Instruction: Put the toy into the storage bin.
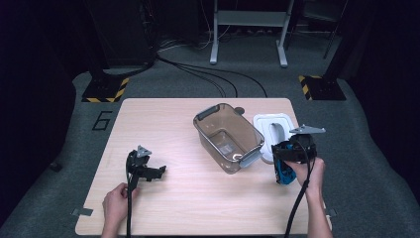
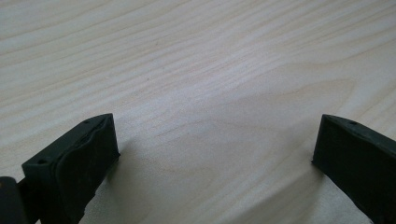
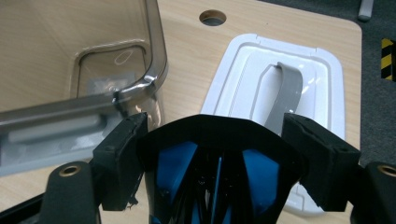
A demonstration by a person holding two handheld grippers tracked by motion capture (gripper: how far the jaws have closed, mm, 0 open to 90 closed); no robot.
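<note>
- Two grippers in play: our right gripper (image 1: 292,156) clamps a blue-and-black object (image 3: 219,172) beside the open clear bin (image 1: 228,136), likely bound for it.
- Lid (image 1: 272,129) lies aside, keeping the bin's mouth free.
- Left gripper (image 1: 148,171) rests wide, empty, on the table (image 1: 173,208).

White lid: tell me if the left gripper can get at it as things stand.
Probably not directly. The left gripper rests open on the table at the far side, and the clear bin stands between it and the white lid.
</note>
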